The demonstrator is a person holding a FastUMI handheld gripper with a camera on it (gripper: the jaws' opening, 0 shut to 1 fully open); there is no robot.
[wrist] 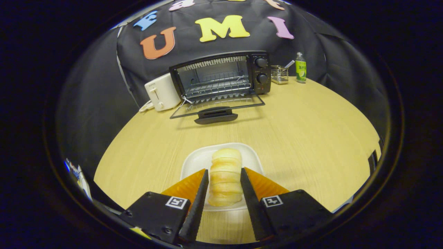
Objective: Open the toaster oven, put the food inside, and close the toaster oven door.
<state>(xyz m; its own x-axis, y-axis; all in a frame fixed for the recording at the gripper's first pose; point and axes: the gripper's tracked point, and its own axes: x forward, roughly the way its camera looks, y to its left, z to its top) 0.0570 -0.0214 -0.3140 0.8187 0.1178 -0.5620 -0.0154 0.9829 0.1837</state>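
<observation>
Oven point(221, 77) door point(218, 105) already down, well beyond the claw point(225, 173) — opening done. Fingers flank the bread point(226, 176) on its plate point(197, 160); real grip or not, I cannot tell. Loading and closing remain.

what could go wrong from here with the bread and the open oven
1. The gripper has its fingers flanking the ridged bread roll on the white plate; a hard squeeze may crush it, and contact isn't clear.
2. The toaster oven stands far beyond the fingers, so a weak grip could drop the roll.
3. Its lowered glass door juts forward and could get knocked.
</observation>
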